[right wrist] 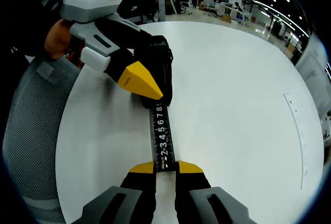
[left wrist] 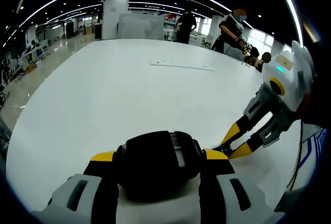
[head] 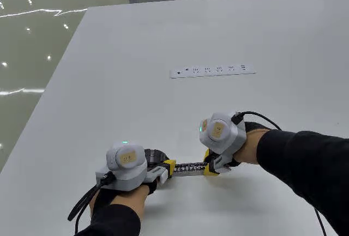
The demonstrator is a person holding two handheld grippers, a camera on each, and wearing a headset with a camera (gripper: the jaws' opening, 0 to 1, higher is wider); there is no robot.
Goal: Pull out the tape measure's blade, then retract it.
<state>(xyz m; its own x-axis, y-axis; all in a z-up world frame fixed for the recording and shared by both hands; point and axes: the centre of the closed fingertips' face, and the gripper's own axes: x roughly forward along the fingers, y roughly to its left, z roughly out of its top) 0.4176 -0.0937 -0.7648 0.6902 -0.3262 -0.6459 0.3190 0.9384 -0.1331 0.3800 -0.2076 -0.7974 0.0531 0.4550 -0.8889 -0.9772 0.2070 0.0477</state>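
Near bench (head: 163, 40) front edge, clamping left tool (left wrist: 160, 155) tight around black tape measure case (left wrist: 155, 175), pinching right tool (right wrist: 165, 168) nearly closed on blade (right wrist: 160, 131) tip, holding short blade length stretched between both tools, low over bench, with white power strip (head: 212, 70) well apart, farther back.

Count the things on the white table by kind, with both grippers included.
Black tape measure, blade partly out: 1
White flat power strip: 1
Grey handheld grippers with yellow tips: 2 (left gripper, right gripper)
Total: 4
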